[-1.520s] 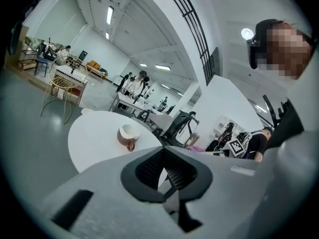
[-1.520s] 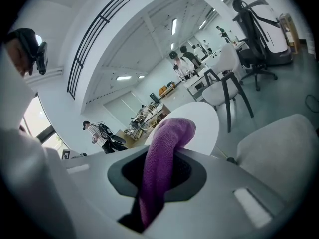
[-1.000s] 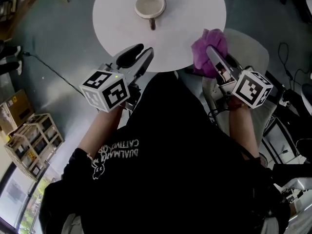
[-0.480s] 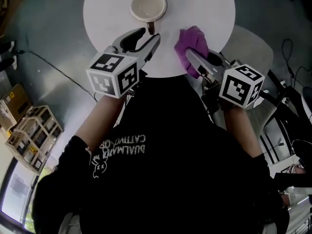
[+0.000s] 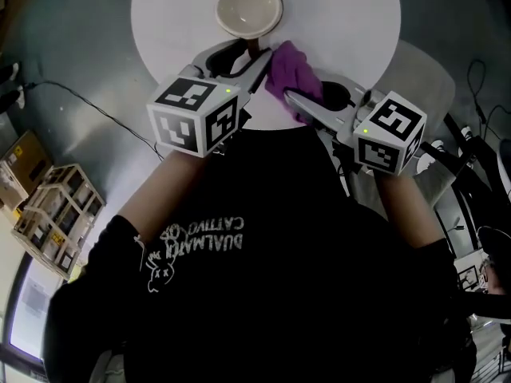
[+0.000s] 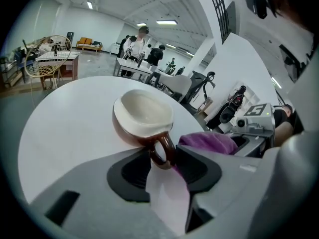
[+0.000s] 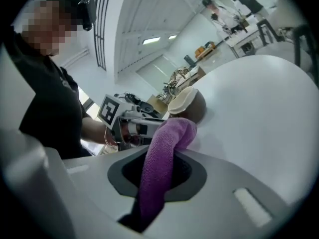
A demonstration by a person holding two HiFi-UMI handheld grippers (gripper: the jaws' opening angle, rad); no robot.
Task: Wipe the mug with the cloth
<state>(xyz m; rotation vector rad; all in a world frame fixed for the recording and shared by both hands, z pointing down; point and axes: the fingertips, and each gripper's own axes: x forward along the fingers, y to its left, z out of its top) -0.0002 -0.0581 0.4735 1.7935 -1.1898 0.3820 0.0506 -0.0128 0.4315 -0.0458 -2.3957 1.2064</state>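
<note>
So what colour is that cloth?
The cloth is purple, clearest in the right gripper view.

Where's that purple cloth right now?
In the head view the purple cloth is near top centre, clamped in the right hand-held gripper, over the white table, just right of the mug.

In the right gripper view I get only a sliver of the mug (image 7: 195, 108); the purple cloth (image 7: 159, 163) covers the rest. The head view cuts off the round table's (image 5: 160, 30) far rim, and a black shirt (image 5: 279, 214) hides its near rim.
</note>
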